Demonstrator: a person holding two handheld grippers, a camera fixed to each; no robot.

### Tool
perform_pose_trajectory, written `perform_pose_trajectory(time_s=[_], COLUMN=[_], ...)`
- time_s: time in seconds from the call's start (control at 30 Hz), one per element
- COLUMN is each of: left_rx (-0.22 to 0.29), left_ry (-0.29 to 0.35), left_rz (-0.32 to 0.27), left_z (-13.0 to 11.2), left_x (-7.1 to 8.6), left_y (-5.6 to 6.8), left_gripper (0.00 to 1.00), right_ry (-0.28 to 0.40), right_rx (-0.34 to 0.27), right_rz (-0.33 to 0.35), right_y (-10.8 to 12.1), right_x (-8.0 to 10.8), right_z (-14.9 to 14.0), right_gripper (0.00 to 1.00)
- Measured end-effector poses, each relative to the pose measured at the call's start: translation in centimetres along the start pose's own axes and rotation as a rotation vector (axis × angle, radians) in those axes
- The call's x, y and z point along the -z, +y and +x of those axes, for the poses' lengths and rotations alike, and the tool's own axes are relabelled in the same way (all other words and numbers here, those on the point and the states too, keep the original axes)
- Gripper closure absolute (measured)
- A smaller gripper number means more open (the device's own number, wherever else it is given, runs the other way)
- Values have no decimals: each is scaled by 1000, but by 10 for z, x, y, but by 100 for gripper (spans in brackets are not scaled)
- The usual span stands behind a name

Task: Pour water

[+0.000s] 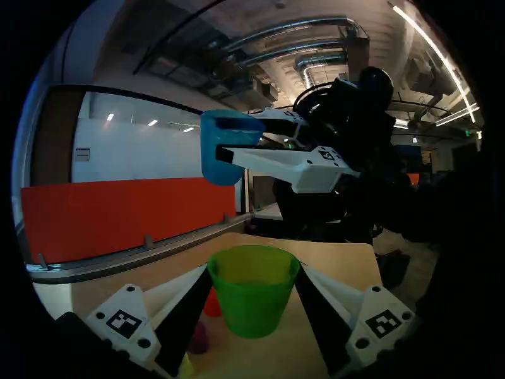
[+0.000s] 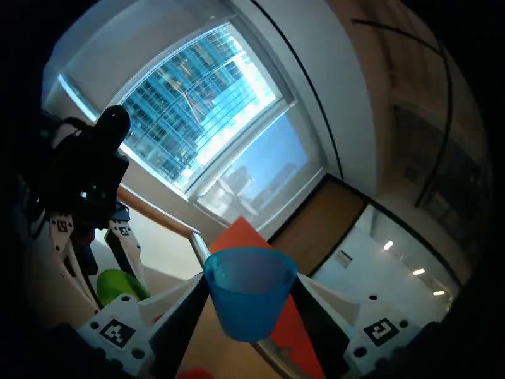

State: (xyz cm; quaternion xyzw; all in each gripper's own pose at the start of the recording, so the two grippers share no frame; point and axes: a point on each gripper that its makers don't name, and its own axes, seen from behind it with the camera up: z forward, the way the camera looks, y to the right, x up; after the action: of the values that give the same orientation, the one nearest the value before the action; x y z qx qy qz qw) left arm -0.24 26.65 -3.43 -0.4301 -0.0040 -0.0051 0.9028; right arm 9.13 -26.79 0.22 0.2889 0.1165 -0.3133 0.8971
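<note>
Two grips: left gripper (image 1: 252,273) fingers clamp the green cup (image 1: 253,303), right gripper (image 2: 250,282) fingers clamp the blue cup (image 2: 249,304)

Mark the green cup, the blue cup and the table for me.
green cup (image 1: 252,300): left gripper view, front wall below the rim.
blue cup (image 2: 250,303): right gripper view, front wall below the rim.
table (image 1: 338,252): left gripper view, bare top behind the green cup.

Red thing (image 1: 213,305) and purple thing (image 1: 199,338) on the desk (image 1: 341,259) were mostly hidden behind the fingers (image 1: 185,311), couldn't tell what.
</note>
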Motion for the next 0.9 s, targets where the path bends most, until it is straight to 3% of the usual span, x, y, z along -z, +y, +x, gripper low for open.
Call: perform_pose_trajectory(time_s=[0.3, 0.4, 0.6, 0.9], left_rx=[-7, -7, -12, -20], left_ry=[-4, -6, -12, -37], left_rz=[-4, -8, -12, -9], left_z=[1, 3, 3, -7], left_x=[-1, -1, 0, 3], left_y=[2, 3, 3, 2], left_gripper=[13, 13, 13, 13], right_ry=[0, 8, 6, -30], right_rx=[-306, -382, -453, -475], right_rz=[43, 59, 79, 88], right_y=[-2, 0, 1, -2], right_x=[-1, -1, 1, 4], right_z=[-1, 1, -2, -27], right_gripper=[11, 11, 11, 11])
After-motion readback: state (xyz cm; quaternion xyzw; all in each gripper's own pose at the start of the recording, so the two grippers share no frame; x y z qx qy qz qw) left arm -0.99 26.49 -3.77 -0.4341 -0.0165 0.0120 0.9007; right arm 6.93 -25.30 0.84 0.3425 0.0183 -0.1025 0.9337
